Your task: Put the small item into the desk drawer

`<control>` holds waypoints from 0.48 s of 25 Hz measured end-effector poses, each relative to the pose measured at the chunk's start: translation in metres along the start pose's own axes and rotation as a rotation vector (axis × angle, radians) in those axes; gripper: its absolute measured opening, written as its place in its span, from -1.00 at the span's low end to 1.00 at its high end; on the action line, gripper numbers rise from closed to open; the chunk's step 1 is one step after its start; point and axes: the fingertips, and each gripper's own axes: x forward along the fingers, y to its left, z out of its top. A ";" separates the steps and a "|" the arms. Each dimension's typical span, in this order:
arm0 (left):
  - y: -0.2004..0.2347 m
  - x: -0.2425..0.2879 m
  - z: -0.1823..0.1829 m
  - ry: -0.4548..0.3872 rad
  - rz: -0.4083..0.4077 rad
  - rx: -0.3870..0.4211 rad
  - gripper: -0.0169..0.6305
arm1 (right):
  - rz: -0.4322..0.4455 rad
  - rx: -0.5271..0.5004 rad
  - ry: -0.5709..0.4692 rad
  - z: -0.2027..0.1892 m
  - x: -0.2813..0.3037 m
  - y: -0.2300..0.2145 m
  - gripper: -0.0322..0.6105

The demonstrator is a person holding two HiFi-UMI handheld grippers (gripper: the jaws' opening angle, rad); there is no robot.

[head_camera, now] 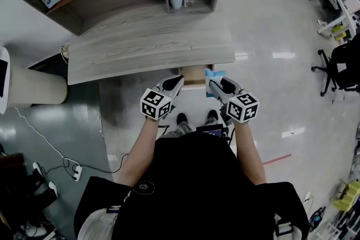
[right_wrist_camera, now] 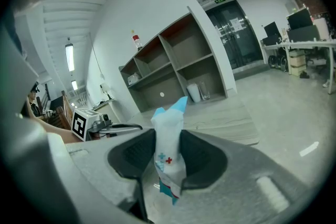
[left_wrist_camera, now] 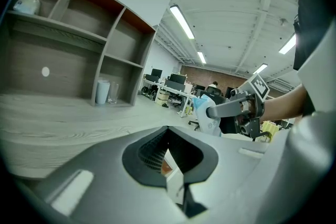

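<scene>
- Head view: both claws sit at the near edge of the worktop (head_camera: 146,48), toward its right end, either side of the drawer (head_camera: 194,77), which juts out from under that edge.
- Left claw (head_camera: 175,84) is at the drawer's left front corner. In the left gripper view its jaws are nearly together on a thin pale strip (left_wrist_camera: 175,181), and I read that strip as the drawer's front edge. Likely reason: it holds the drawer out so the other hand is free to drop the item in.
- Right claw (head_camera: 216,86) is clamped on the packet (head_camera: 214,73), which is in the air just above the drawer's right front, off the worktop and not inside yet. Being that close over the opening suggests the drop-in is the step in hand.
- Right gripper view: the pads pinch the packet (right_wrist_camera: 169,128) at mid-body, so it stands upright with both ends sticking out of the claw (right_wrist_camera: 168,152). Holding it by the middle keeps it from swinging.
- Packet look: small flat soft sachet, white body, light blue at top and bottom, a small red cross and a blue cross printed on the front. It is slightly crumpled and looks light.
- Left gripper view also shows the packet (left_wrist_camera: 202,113) from the side in the right claw (left_wrist_camera: 231,108).
- Nothing else lies on the near part of the worktop.
</scene>
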 end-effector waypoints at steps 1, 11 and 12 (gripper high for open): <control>0.002 0.001 0.001 -0.002 0.009 -0.003 -0.95 | 0.006 -0.002 0.003 0.001 0.001 -0.001 -0.43; -0.004 0.024 0.014 -0.018 0.084 -0.020 -0.95 | 0.079 -0.044 0.044 0.020 -0.001 -0.028 -0.43; -0.006 0.027 0.016 -0.022 0.092 -0.022 -0.95 | 0.089 -0.052 0.049 0.022 -0.002 -0.031 -0.43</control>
